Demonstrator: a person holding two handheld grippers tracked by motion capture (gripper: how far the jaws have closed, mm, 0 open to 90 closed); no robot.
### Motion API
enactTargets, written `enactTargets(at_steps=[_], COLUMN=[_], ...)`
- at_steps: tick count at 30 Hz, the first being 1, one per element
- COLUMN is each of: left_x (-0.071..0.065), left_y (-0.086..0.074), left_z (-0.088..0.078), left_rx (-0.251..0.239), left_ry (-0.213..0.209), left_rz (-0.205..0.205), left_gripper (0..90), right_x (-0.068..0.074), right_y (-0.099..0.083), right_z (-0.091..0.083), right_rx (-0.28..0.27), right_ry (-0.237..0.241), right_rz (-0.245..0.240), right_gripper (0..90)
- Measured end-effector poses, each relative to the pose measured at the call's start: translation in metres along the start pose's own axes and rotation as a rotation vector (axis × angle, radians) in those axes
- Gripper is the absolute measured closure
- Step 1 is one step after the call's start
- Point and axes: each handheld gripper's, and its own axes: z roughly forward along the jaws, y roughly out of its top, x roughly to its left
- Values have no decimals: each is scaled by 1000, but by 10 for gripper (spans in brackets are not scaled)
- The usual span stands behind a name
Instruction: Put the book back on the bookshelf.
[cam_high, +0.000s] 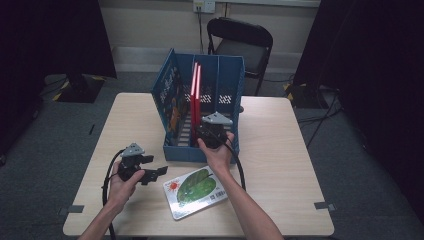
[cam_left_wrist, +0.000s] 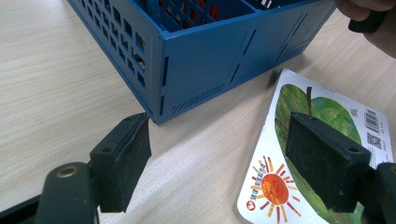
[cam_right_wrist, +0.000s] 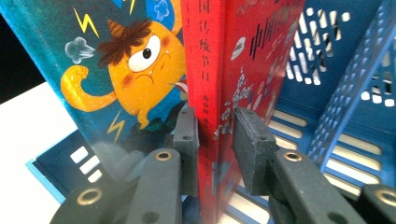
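My right gripper (cam_right_wrist: 215, 144) fingers are clamped on the red book's (cam_right_wrist: 243, 70) spine, upright in the blue file rack (cam_high: 227, 90); left gripper (cam_left_wrist: 217, 161) open, idle beside the leaf-cover book (cam_high: 196, 191) flat on the table (cam_high: 280, 165).

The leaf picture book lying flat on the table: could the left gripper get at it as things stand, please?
Probably yes: the left gripper is open, the leaf book lies just ahead with one jaw already over its cover, and nothing lies between them.
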Motion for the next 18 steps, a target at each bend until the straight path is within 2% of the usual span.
enactTargets(at_steps=[7, 11, 18], left_x=[1, 0, 0], left_y=[0, 0, 0], left_z=[-1, 0, 0], left_rx=[-2, -1, -1], left_ry=[1, -2, 0], left_rz=[-3, 0, -2], left_gripper=[220, 221, 221], right_x=[1, 0, 0], right_y=[-4, -6, -6], right_z=[-7, -11, -6], right_rx=[-4, 4, 17], right_ry=[20, 25, 28], right_rz=[-11, -14, -24], right_gripper=[721, 788, 796])
